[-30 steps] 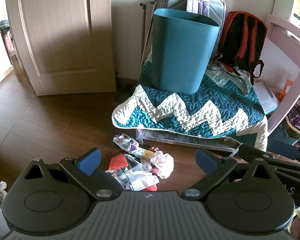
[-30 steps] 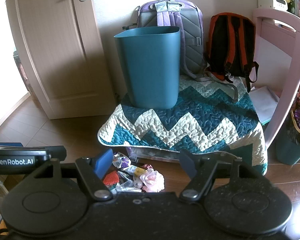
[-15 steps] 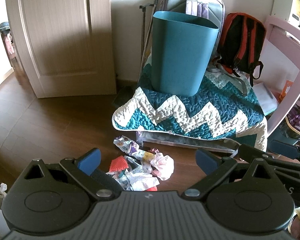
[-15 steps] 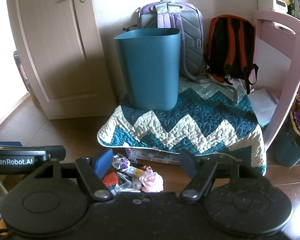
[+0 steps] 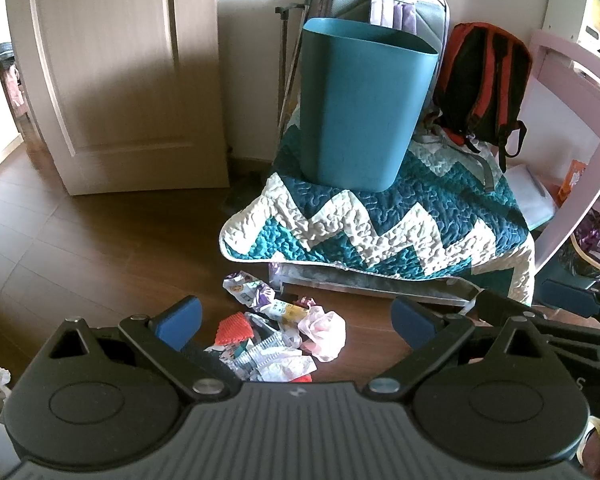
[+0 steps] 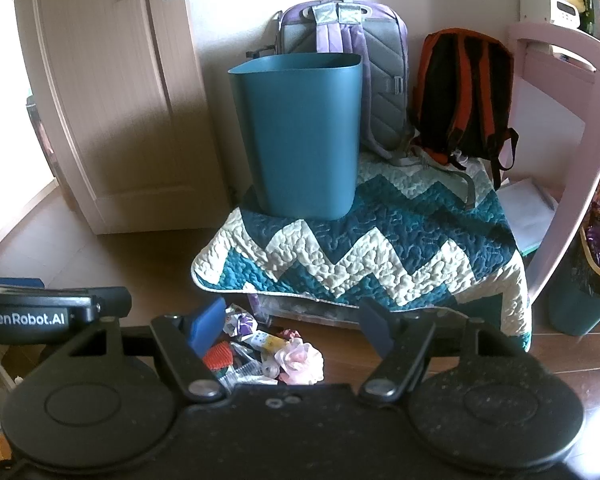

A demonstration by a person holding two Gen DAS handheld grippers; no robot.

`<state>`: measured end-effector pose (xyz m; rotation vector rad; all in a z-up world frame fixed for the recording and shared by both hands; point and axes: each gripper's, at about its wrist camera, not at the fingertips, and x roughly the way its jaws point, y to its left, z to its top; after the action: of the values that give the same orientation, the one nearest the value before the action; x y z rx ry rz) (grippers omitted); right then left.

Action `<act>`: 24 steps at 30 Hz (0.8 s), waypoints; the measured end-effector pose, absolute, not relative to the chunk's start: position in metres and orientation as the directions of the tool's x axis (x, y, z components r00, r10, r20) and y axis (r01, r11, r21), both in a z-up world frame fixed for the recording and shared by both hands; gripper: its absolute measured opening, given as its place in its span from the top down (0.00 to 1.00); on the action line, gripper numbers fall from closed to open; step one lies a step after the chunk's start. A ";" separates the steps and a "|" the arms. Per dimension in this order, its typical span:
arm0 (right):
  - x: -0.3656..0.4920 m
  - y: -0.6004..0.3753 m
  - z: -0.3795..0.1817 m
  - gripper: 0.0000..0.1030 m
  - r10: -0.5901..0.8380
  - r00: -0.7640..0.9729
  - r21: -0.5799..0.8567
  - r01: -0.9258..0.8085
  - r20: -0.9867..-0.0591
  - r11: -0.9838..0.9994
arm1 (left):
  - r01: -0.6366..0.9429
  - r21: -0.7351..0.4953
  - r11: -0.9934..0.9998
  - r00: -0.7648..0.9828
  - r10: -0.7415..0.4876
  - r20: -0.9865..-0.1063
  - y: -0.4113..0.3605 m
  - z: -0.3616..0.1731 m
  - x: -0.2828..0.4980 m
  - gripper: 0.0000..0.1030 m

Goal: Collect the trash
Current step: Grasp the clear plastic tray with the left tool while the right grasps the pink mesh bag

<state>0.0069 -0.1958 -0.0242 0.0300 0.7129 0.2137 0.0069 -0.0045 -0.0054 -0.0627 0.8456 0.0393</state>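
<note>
Both grippers edged slightly closer over last second; teal bin (image 5: 364, 108) looms larger atop zigzag quilt (image 5: 384, 224). Left gripper (image 5: 296, 318) and right gripper (image 6: 290, 322) gape wide, empty. Trash pile (image 5: 280, 336) lies on floor just before quilt's front edge, untouched: collection not begun. Near edge of pile hidden behind gripper bodies; individual wrappers hard to identify; bin's inside unseen.

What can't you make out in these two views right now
- Inside of the teal bin: both views, hidden by its own wall.
- Near part of the trash pile: both views, behind the gripper bodies.
- What the quilt covers: both views, draped over.
- Wrapper print: too small.
</note>
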 end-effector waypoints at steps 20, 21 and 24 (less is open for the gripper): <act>0.120 -0.172 -0.097 0.29 0.308 0.637 0.073 -0.368 -0.706 0.927 | -0.143 -0.059 0.988 0.550 0.029 -0.835 0.028 -0.094 0.144 0.01; 0.129 -0.170 -0.106 0.29 0.316 0.627 0.072 -0.383 -0.712 0.921 | -0.166 -0.099 0.981 0.543 0.007 -0.840 0.036 -0.102 0.155 0.01; 0.156 -0.166 -0.137 0.29 0.351 0.570 0.100 -0.425 -0.743 0.900 | -0.243 -0.147 0.959 0.498 -0.006 -0.867 0.058 -0.136 0.192 0.01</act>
<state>0.1564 -0.1660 -0.1369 -0.0934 0.8507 0.4561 0.1919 0.0580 -0.1357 -0.2643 1.0423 0.1452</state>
